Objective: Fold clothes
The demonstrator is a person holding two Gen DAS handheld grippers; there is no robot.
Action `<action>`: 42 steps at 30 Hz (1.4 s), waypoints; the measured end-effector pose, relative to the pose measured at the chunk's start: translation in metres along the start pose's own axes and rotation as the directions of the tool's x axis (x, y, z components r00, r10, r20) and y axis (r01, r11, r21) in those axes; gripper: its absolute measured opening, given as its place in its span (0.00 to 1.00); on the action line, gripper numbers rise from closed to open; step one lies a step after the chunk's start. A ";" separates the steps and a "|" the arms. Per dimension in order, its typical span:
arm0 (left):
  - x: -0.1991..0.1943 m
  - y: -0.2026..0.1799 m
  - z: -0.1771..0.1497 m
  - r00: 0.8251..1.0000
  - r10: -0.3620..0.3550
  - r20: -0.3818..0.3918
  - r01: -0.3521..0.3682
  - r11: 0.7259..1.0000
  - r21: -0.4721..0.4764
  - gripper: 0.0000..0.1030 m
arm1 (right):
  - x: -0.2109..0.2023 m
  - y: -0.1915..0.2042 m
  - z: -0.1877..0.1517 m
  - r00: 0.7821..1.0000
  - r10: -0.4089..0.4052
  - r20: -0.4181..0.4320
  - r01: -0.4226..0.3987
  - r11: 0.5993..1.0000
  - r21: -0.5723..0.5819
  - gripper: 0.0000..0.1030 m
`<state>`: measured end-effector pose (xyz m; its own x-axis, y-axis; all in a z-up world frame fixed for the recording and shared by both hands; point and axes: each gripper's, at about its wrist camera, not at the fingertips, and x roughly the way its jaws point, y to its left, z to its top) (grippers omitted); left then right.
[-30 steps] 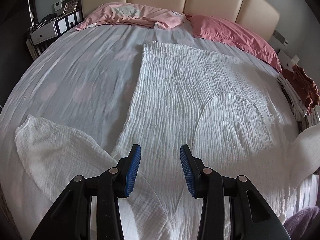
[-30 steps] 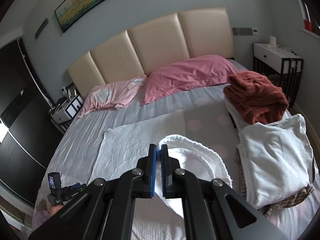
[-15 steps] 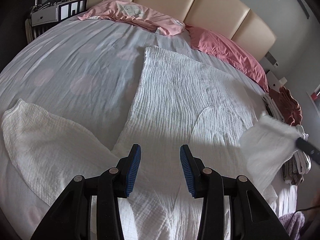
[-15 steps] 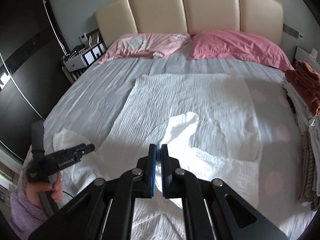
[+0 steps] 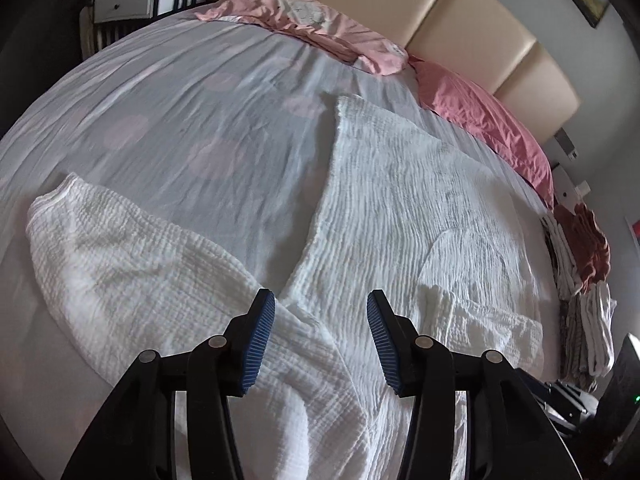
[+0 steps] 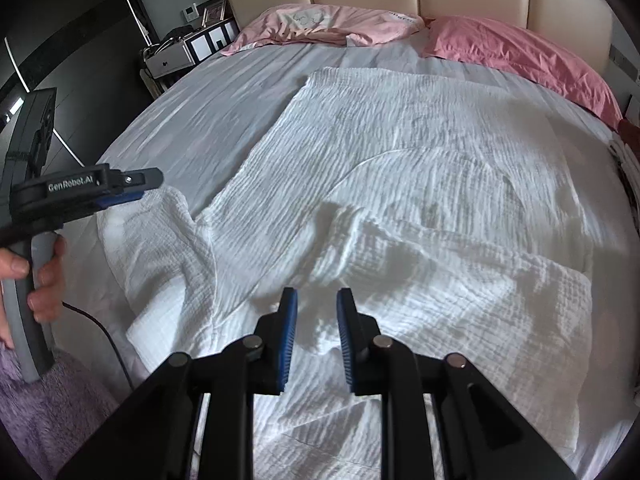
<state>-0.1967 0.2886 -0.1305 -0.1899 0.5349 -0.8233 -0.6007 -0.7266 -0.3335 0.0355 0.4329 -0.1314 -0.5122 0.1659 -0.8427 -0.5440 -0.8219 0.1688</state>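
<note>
Since a moment ago my right gripper has let go of the right sleeve, which now lies folded across the white garment spread mid-bed. Left sleeve sprawls toward the bed's left edge; my left gripper hovers wide, empty. Next, I judge: pinch that sleeve's cuff and fold inward.

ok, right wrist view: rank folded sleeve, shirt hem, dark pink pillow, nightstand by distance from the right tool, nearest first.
From the right tool:
1. Folded sleeve, just ahead, slightly right.
2. Shirt hem, far edge of the shirt, straight ahead.
3. Dark pink pillow at the headboard, right, and nightstand off the bed, far left: too close to call.
</note>
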 end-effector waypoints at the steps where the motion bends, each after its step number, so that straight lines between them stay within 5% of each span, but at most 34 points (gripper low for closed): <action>1: -0.004 0.010 0.006 1.000 0.003 0.000 -0.003 1.000 -0.021 0.49 | -0.004 -0.007 -0.002 1.000 -0.012 0.007 0.011 1.000 0.010 0.19; 6: -0.026 0.062 0.031 0.988 0.149 0.037 -0.148 0.989 -0.016 0.49 | -0.009 -0.041 -0.022 0.997 -0.073 0.041 0.071 0.996 0.050 0.20; 13: -0.043 0.145 0.047 0.958 0.284 0.039 -0.280 0.957 -0.080 0.49 | 0.016 -0.053 -0.038 1.000 -0.016 0.005 0.016 0.995 0.100 0.20; 16: -0.049 0.180 0.053 0.941 0.337 0.036 -0.331 0.937 -0.109 0.58 | 0.020 -0.047 -0.036 1.000 -0.004 0.019 0.003 0.997 0.072 0.20; 23: -0.006 0.235 0.028 0.933 0.354 -0.057 -0.357 0.902 -0.241 0.59 | 0.026 -0.043 -0.035 1.000 0.004 0.025 -0.005 0.998 0.060 0.20; 26: 0.012 0.244 0.017 0.943 0.322 -0.077 -0.331 0.903 -0.275 0.58 | 0.027 -0.043 -0.035 1.000 0.000 0.029 -0.002 0.998 0.066 0.20; 28: 0.017 0.238 0.014 0.944 0.323 -0.063 -0.328 0.908 -0.259 0.31 | 0.027 -0.045 -0.034 1.000 -0.005 0.027 0.003 0.997 0.075 0.20; 31: 0.015 0.222 0.015 0.952 0.306 -0.028 -0.304 0.925 -0.229 0.11 | 0.027 -0.049 -0.033 0.999 -0.020 0.028 0.017 0.996 0.090 0.20; 36: -0.028 0.160 0.030 0.971 0.215 0.105 -0.197 0.967 -0.159 0.09 | 0.018 -0.060 -0.035 0.998 -0.067 0.017 0.064 0.988 0.137 0.20; 42: -0.091 0.048 0.053 0.973 0.064 0.220 -0.070 0.997 0.016 0.09 | -0.006 -0.075 -0.036 0.994 -0.105 -0.035 0.109 0.977 0.185 0.20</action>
<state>-0.2499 0.2278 -0.0472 -0.3947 0.5689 -0.7215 -0.5986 -0.7549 -0.2678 0.1036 0.4743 -0.1573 -0.4286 0.2317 -0.8733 -0.7105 -0.6836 0.1674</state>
